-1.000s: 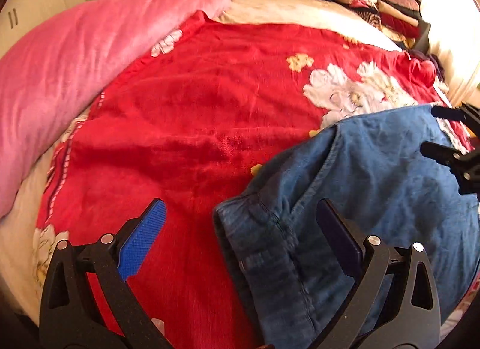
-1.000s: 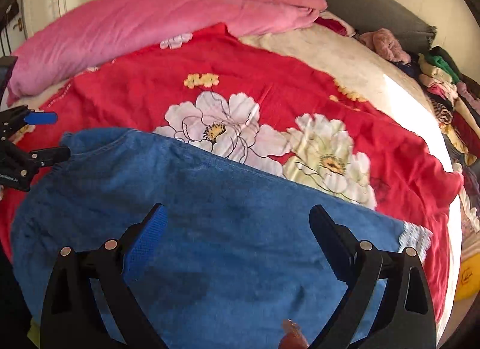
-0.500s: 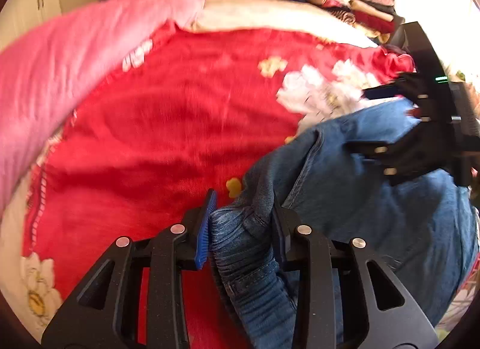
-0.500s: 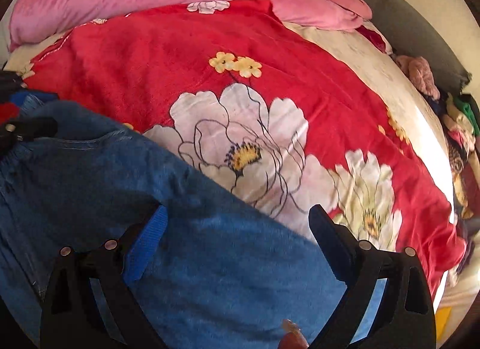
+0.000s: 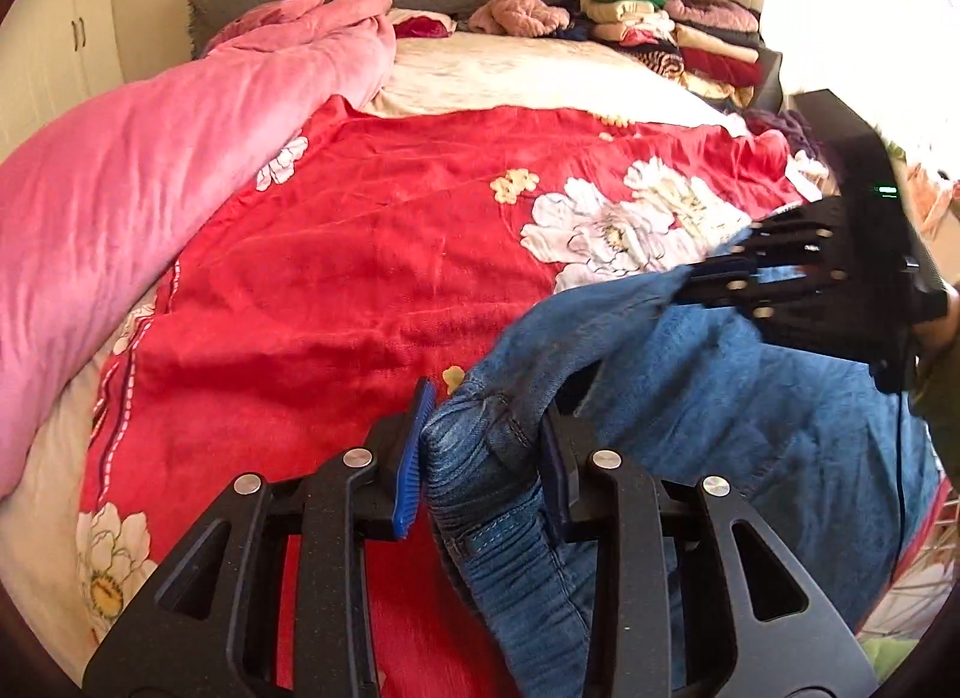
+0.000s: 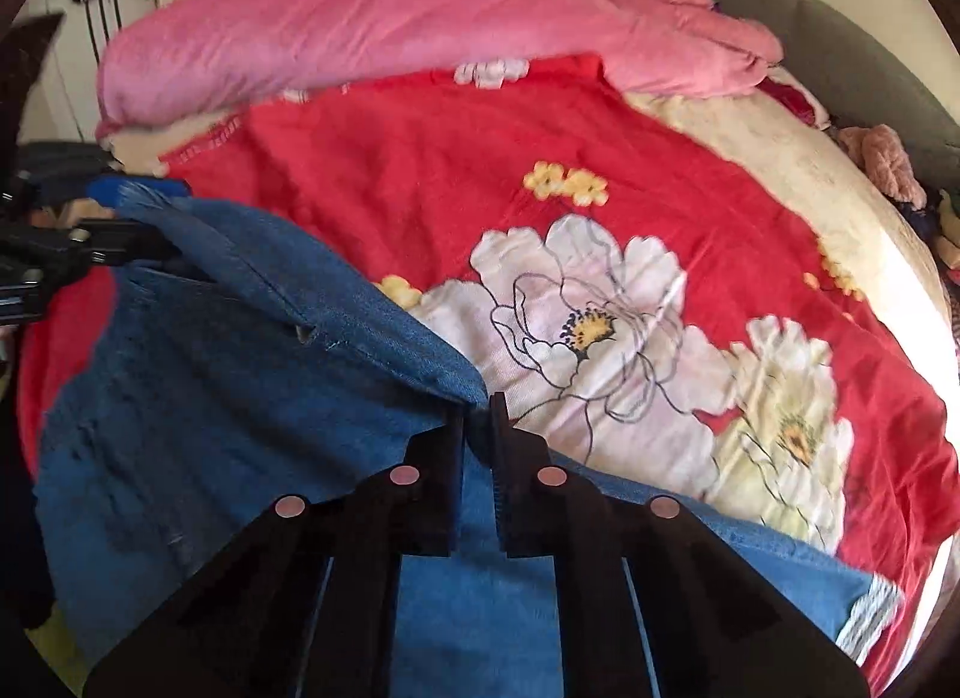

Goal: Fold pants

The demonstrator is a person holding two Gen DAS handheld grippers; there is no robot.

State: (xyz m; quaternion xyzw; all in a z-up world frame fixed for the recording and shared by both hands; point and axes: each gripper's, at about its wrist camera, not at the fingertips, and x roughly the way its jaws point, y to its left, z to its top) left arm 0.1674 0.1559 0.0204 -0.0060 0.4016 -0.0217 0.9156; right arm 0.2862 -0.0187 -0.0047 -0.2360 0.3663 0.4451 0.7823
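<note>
- Lying across the near part of the red floral blanket (image 5: 372, 254) on the bed, the blue jeans (image 5: 750, 416) are bunched.
- Left hand-held gripper (image 5: 486, 458) clamps their gathered waistband.
- Right hand-held gripper (image 6: 478, 446) pinches a denim edge.

Blue denim pants (image 5: 750, 416), coarse woven cloth with stitched seams and a ribbed waistband, matt throughout. Red flowered blanket (image 5: 360, 254) looks fuzzy and soft. Pink plush quilt (image 5: 150, 158) has a faint sheen. Left claw (image 5: 483, 452): matt black plastic, shiny metal rivets.
</note>
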